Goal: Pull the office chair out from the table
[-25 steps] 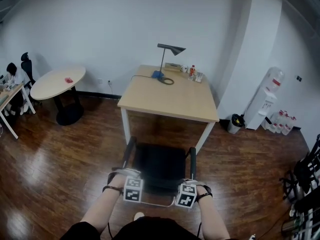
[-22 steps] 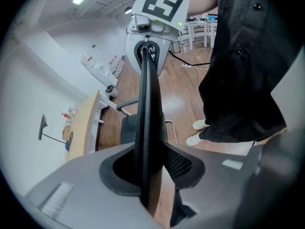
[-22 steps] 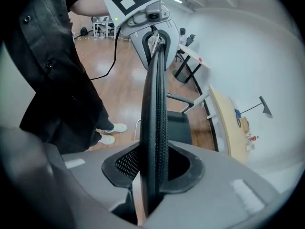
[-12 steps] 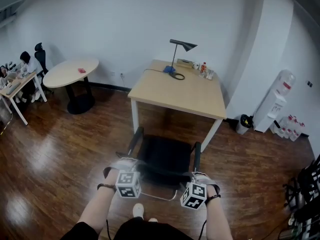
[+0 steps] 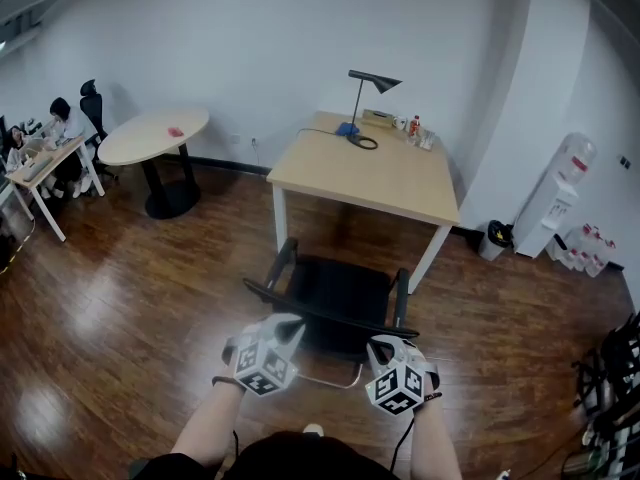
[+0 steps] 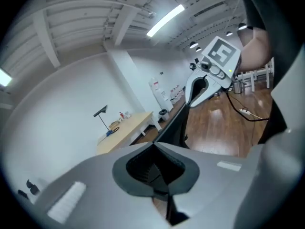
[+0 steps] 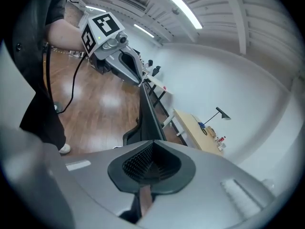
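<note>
The black office chair [image 5: 338, 298] stands a little out from the wooden table [image 5: 372, 180], its backrest toward me. My left gripper [image 5: 289, 331] hovers just above the left part of the backrest's top edge, jaws shut with nothing between them. My right gripper [image 5: 386, 347] hovers at the right part of that edge, also shut and empty. In the left gripper view the shut left gripper [image 6: 153, 145] points along the backrest [image 6: 175, 122] toward the right gripper [image 6: 202, 86]. In the right gripper view the right gripper [image 7: 152, 142] faces the backrest [image 7: 148, 118] and the left gripper [image 7: 125, 63].
A desk lamp [image 5: 366, 86] and small bottles [image 5: 414, 132] stand at the table's far edge. A round table [image 5: 152, 135] is at back left, with a seated person at a desk [image 5: 52, 136] beyond. A water dispenser [image 5: 556, 200] and bin [image 5: 495, 239] stand right. Wooden floor surrounds the chair.
Both grippers have lifted off the chair's backrest and rolled. The chair stands farther from the table than one second ago.
</note>
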{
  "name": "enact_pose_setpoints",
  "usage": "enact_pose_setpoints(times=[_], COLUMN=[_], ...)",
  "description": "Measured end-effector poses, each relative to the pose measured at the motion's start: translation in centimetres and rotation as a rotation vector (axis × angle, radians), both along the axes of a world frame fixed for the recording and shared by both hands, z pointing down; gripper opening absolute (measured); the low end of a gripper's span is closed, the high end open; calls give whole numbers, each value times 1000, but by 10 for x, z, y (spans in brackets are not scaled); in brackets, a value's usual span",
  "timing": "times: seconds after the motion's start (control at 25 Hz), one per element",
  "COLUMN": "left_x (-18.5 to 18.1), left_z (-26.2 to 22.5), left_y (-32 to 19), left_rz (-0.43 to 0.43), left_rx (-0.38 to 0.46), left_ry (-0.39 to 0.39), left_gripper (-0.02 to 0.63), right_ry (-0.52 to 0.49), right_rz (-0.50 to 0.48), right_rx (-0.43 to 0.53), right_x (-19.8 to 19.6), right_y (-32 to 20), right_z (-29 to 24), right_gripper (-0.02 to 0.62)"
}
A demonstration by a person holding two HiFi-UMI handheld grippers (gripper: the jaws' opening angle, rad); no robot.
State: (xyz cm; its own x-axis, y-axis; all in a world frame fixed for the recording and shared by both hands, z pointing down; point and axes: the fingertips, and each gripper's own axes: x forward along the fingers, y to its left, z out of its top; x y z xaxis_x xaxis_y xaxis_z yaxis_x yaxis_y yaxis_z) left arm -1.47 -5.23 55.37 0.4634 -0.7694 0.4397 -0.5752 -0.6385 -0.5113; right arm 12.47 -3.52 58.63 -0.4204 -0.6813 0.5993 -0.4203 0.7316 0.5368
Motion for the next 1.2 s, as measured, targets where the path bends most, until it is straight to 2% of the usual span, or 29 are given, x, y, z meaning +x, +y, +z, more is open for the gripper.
enact_pose_setpoints(times=[0.08,0.16,0.32,0.4,0.48,0.56,0.64,0.76,0.92,1.2], left_x=[-10,-20,-45,-54,-61,-70,-78,-92,-110,-134], left_z=[-10,-23,-48,-53,-53,-56,-61,-70,-75,-78], left_y=[3,11,39,56,75,93,112,139,170,203], left_rz=[-50,-78,-122,-108,-87,-79,-79,-78,-58,-23], left_rx=[66,103,95,96,104,95,67,48,69,67], left_ry=[-3,50,282,329,333,380,473,574,595,682], left_gripper=[2,2,2,2,2,2,2,2,2,2], right_ry=[-42,-116,-310,-465,-623,-729,-799,-862,-874,-878], right_rz=[27,76,154,136,130,142,138,120,150,190], right_rx=[28,46,61,53,30,16,18,37,60,63], right_x=[-3,-6,-23,-36,-46,-51,-57,-70,-87,-101], right_y=[6,13,38,59,78,93,112,141,167,207], right_z=[-7,-15,-35,-49,-61,-69,-78,-94,-89,-84], right_gripper=[14,14,14,13,12,13,12,12,12,12])
